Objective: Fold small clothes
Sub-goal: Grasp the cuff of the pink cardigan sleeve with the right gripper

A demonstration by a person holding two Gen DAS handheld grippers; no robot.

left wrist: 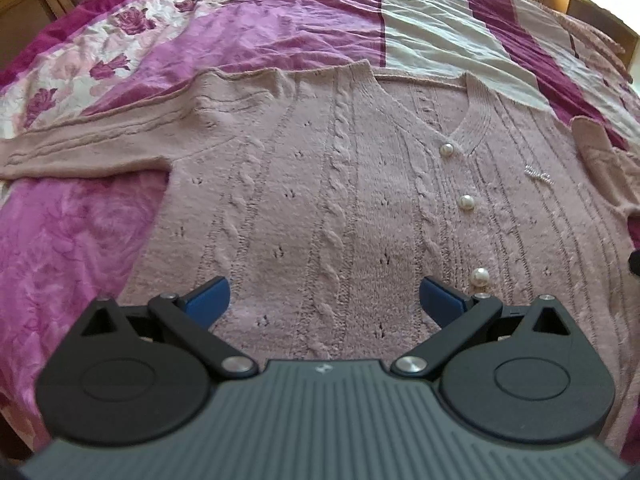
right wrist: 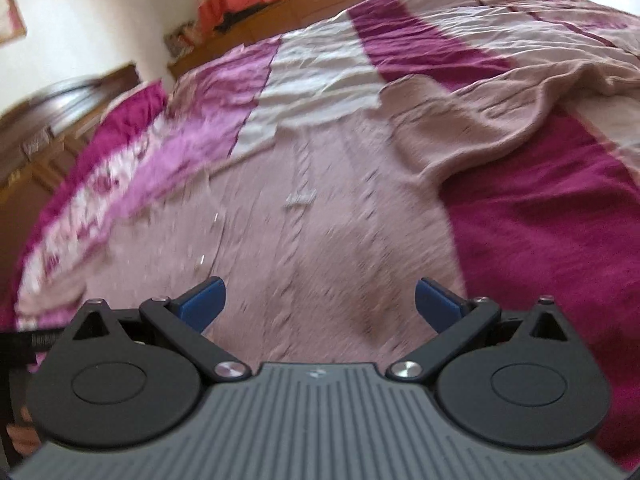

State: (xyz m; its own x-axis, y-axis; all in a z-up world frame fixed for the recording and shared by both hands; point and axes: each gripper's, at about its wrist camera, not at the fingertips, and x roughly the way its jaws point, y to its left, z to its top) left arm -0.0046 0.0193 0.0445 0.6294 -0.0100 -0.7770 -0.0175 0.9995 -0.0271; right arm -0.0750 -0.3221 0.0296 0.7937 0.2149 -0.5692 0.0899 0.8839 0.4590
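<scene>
Your two hand-held grippers hover wide open over the pink cardigan.

Your left hand-held gripper (left wrist: 324,300) has its blue fingertips (left wrist: 210,300) spread apart, empty, above the cardigan (left wrist: 320,200), which lies front-up and buttoned with pearl buttons (left wrist: 466,202) on the bed (left wrist: 72,240); one sleeve (left wrist: 80,148) stretches out flat to the left. Your right hand-held gripper (right wrist: 318,302) is equally spread and empty over the knit; its view is blurred, with the other sleeve (right wrist: 500,112) rumpled on the magenta bedspread.
</scene>
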